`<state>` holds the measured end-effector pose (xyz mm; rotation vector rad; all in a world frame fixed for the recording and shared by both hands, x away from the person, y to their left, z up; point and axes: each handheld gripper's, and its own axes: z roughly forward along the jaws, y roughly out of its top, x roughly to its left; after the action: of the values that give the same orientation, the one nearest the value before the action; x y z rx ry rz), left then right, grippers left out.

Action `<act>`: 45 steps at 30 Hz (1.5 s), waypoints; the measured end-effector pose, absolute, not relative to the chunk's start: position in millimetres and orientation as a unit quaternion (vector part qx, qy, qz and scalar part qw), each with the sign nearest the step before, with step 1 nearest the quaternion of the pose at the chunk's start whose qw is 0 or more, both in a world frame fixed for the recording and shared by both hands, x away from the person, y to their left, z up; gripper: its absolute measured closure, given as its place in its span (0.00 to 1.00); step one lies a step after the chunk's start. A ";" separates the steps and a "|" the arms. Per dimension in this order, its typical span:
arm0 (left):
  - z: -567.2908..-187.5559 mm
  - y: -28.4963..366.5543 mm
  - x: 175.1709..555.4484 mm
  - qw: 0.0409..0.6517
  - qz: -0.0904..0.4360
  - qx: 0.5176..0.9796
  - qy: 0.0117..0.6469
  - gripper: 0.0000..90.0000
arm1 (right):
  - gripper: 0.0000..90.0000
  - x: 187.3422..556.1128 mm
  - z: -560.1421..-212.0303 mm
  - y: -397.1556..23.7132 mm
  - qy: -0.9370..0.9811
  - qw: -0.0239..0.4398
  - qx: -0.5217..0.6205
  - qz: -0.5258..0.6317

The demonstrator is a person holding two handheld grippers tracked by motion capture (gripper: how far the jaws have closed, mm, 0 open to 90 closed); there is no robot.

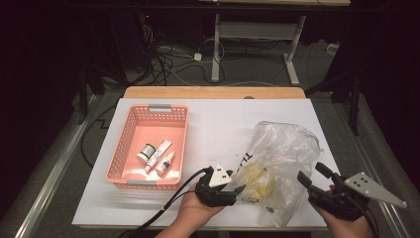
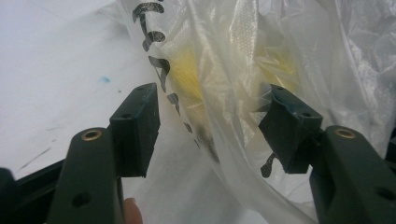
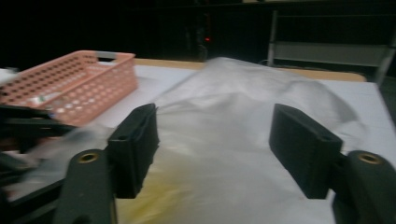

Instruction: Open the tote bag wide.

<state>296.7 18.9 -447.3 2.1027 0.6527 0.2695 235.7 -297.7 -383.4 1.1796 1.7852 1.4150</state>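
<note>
Pink basket (image 1: 130, 144) with small bottles well left of the fingers on the white desk (image 1: 218, 124). Left gripper (image 1: 241, 190) released at the plastic bag (image 1: 282, 153), film between its fingers; right gripper (image 1: 312, 174) released just right. Likely between grips; next, clamping the film.

I am counting one plastic bag (image 1: 282, 163) between my two grippers, one pink basket (image 1: 130, 133), and three small containers (image 1: 158, 154) inside it.
</note>
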 end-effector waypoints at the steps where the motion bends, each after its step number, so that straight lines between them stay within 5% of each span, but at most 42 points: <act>1: -448.6 17.7 296.9 0.445 0.108 0.849 0.264 0.45 | 0.29 229.0 -386.4 -284.7 0.679 0.274 0.428 0.529; 4: -451.2 15.8 296.5 0.445 0.106 0.849 0.264 0.45 | 0.29 228.6 -395.7 -272.3 0.699 0.259 0.423 0.515; 7: -455.4 19.5 293.5 0.446 0.103 0.848 0.268 0.46 | 0.64 234.7 -421.1 -269.8 0.724 0.246 0.436 0.475; 8: -455.4 19.5 293.5 0.446 0.103 0.848 0.268 0.47 | 0.64 234.7 -421.1 -269.8 0.724 0.246 0.436 0.475; 10: -459.2 21.8 290.5 0.446 0.098 0.848 0.268 0.47 | 0.90 234.5 -428.9 -277.5 0.726 0.256 0.443 0.460; 12: -464.1 21.7 287.7 0.442 0.092 0.852 0.265 0.49 | 1.00 234.4 -431.8 -287.6 0.725 0.261 0.446 0.455; 15: -464.4 21.4 284.6 0.449 0.082 0.852 0.257 0.49 | 1.00 236.6 -430.5 -294.6 0.726 0.271 0.447 0.446; 19: -444.3 29.0 279.1 0.485 0.079 0.835 0.246 0.35 | 1.00 241.9 -433.1 -286.9 0.739 0.275 0.434 0.436; 26: -412.7 26.6 282.2 0.516 0.097 0.820 0.229 0.34 | 1.00 245.5 -439.1 -279.3 0.741 0.270 0.429 0.440; 40: -410.6 -81.7 355.0 0.476 0.086 0.851 0.202 0.31 | 1.00 247.5 -447.5 -275.1 0.746 0.263 0.423 0.442; 42: -412.0 -91.3 362.6 0.464 0.082 0.859 0.200 0.35 | 1.00 247.1 -448.2 -275.1 0.744 0.261 0.428 0.442; 44: -415.2 -96.1 369.7 0.453 0.073 0.867 0.196 0.57 | 1.00 247.7 -448.9 -275.7 0.745 0.260 0.424 0.444; 45: -417.3 -97.0 373.0 0.447 0.069 0.870 0.196 0.57 | 1.00 247.7 -448.9 -275.7 0.745 0.260 0.424 0.444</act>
<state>373.0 -97.0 -417.3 2.1550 0.4866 0.1703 247.7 -275.7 -448.9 1.1497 2.0187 1.2018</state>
